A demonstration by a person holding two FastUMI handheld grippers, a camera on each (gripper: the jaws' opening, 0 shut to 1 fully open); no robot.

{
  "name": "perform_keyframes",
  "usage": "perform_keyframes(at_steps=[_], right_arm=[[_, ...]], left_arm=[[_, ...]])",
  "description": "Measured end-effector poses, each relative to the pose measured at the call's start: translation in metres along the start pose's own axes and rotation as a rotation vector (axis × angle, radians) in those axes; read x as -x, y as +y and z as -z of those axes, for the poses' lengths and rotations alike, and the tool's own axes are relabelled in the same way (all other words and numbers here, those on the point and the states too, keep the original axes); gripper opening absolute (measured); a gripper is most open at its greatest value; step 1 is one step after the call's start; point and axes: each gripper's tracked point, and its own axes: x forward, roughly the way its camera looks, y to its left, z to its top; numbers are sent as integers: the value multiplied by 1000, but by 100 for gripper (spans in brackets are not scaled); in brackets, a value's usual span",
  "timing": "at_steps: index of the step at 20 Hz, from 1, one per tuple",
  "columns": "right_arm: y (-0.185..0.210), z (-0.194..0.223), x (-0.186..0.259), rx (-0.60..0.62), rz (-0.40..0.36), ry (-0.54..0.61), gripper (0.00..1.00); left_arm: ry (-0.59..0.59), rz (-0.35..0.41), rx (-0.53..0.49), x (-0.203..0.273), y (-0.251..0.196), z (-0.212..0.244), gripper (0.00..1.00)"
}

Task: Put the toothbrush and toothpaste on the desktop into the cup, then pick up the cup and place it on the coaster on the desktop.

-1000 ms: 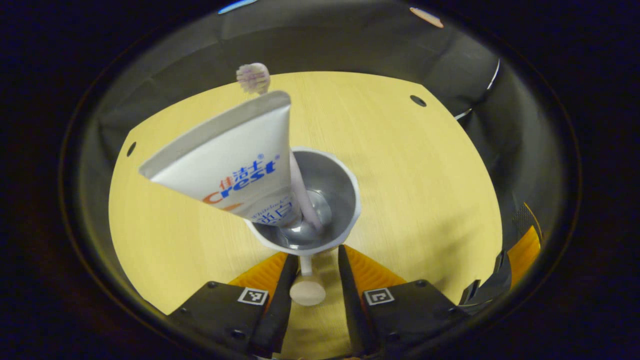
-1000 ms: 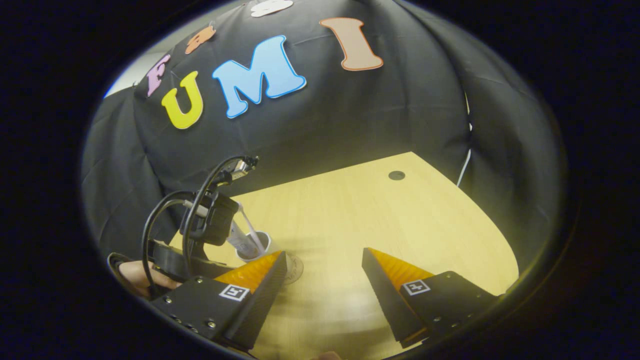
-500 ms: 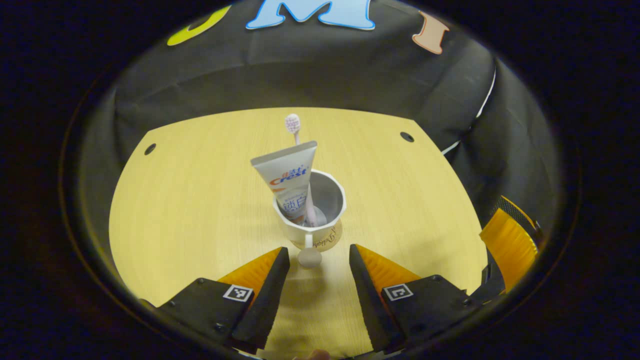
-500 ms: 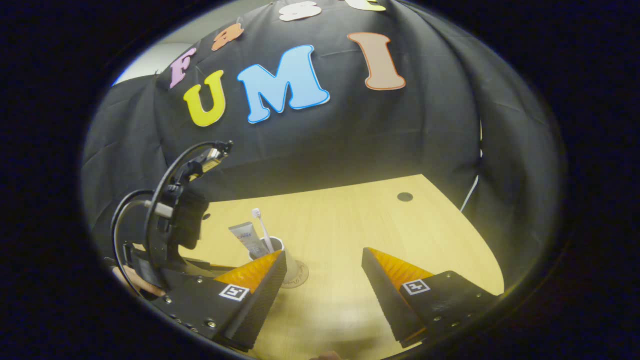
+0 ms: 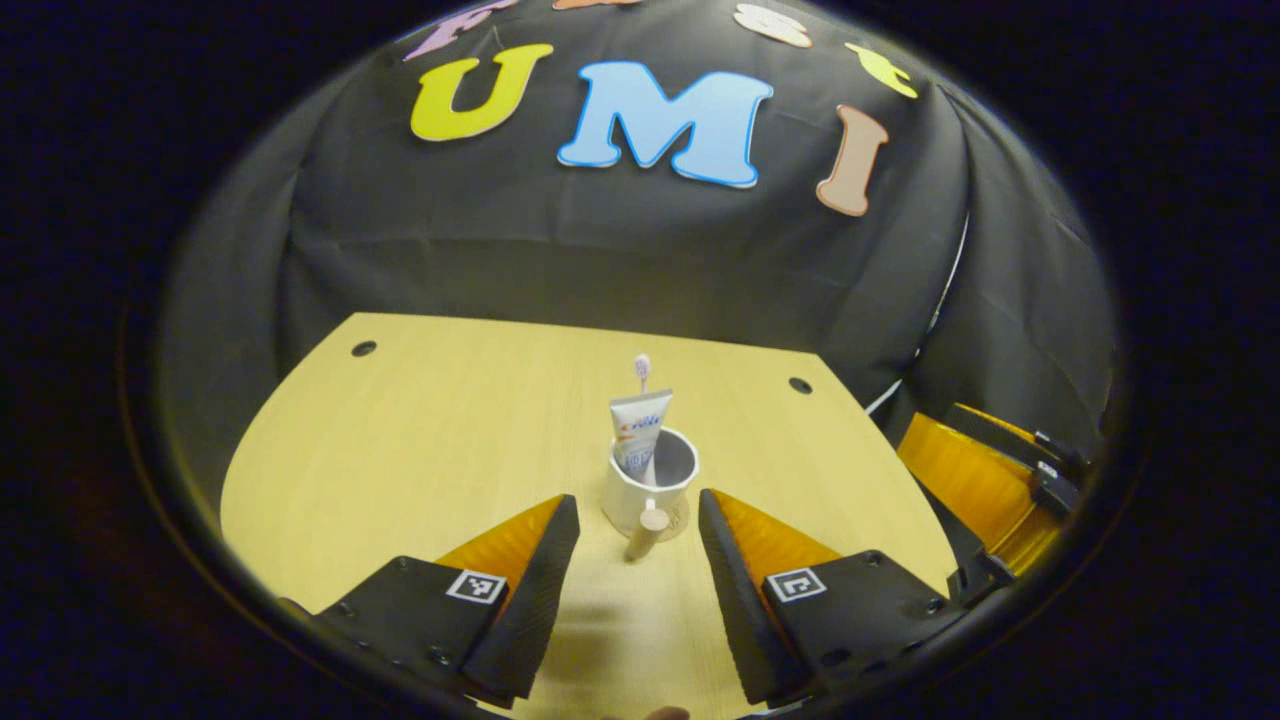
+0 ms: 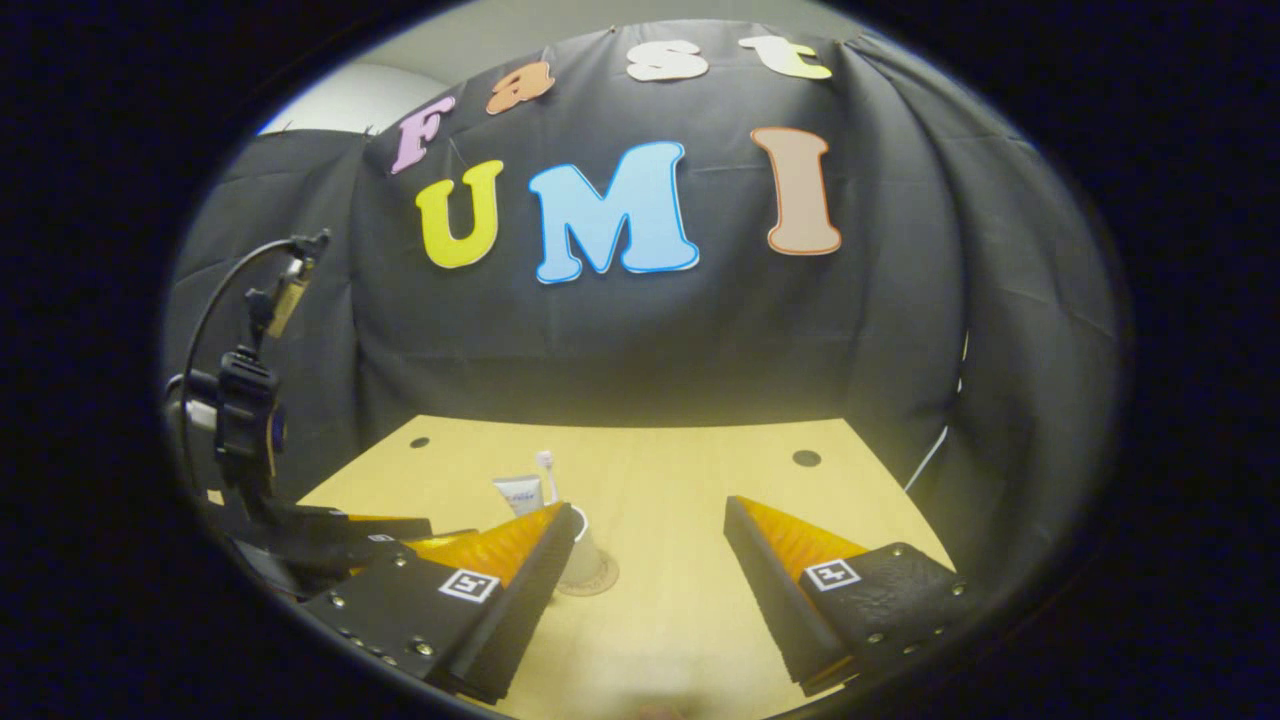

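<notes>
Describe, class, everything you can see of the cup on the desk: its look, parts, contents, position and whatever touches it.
The cup is a pale, smooth, plastic-looking mug with a wide rim, a grey-looking inside and a peg-like handle ending in a round knob that points toward the left tool. It stands upright on a round coaster on the wooden desk. The toothpaste and the toothbrush stand in it, leaning on its rim. Both tools are open and apart from it; the right tool sits nearby.

Pale wood-grain desktop (image 5: 420, 440); glossy white cup (image 5: 630, 497); matt black cloth wall (image 5: 560, 260)
</notes>
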Motion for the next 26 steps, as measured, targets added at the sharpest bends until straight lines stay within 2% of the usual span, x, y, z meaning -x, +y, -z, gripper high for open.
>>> perform_keyframes(at_steps=[1, 2, 7, 12, 15, 19, 26], right_arm=[[1, -2, 3, 7, 11, -9, 95], [4, -5, 6, 14, 18, -16, 95], [16, -18, 19, 53, 65, -63, 95], [34, -29, 33, 64, 94, -107, 95], [40, -34, 37, 69, 110, -122, 95], [43, -42, 41, 77, 143, -149, 95], [48, -49, 47, 81, 178, -157, 95]], left_arm=[[-36, 1, -3, 9, 2, -8, 77], [-76, 2, -6, 16, 4, -16, 80], [-226, -4, -85, 47, 22, -46, 77], [-313, -2, -135, 75, 33, -67, 82], [-363, -7, -161, 87, 38, -79, 79], [-409, -3, -207, 93, 42, -90, 80], [-413, 43, -184, 95, 43, -97, 80]])
